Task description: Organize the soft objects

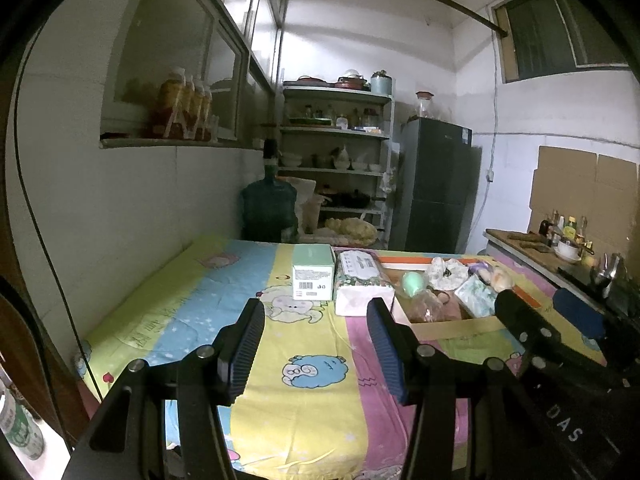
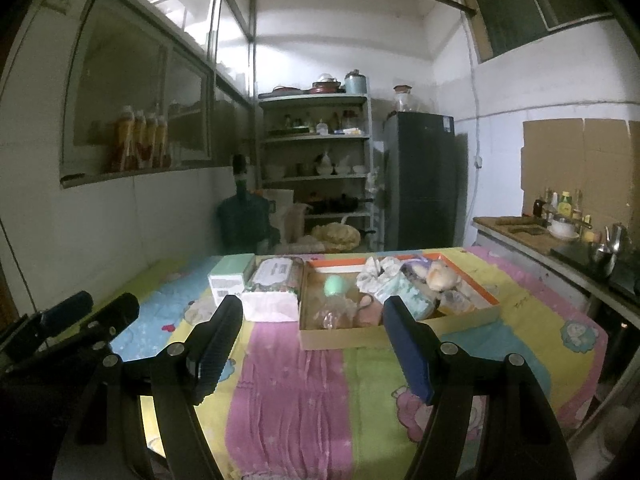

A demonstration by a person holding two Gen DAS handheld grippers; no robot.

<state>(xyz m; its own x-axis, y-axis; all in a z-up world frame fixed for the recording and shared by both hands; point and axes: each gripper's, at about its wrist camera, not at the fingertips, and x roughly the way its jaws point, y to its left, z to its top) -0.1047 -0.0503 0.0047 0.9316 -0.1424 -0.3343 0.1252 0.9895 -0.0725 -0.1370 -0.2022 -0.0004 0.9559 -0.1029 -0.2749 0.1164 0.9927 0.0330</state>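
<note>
Soft objects sit heaped in the shallow cardboard tray (image 2: 472,316) on the far half of the table: a white scrunchie (image 2: 376,276), a patterned tissue pack (image 2: 408,292), a peach plush lump (image 2: 440,276), a mint-green round piece (image 2: 333,285) and a crinkly clear bag (image 2: 336,312). Just left of the tray, touching it, lies a wrapped pack of tissues (image 2: 272,288), and beside that a pale green carton (image 2: 228,278).

Both tools hover low over the cartoon-print tablecloth (image 2: 292,392), well short of the tray. The left gripper (image 1: 316,344) has its jaws spread wide with nothing between them; the right gripper (image 2: 312,348) is likewise spread and bare.

Everything soft already lies in or against the tray, which would suit either a pile waiting to be sorted or one just gathered, so I would not say which. For any pick from that heap, I judge the safe way is to come in from above on one item only, close on its bulk and not a loose edge, and lift slowly so neighbours do not drag along. The clear bag looks slippery.
</note>
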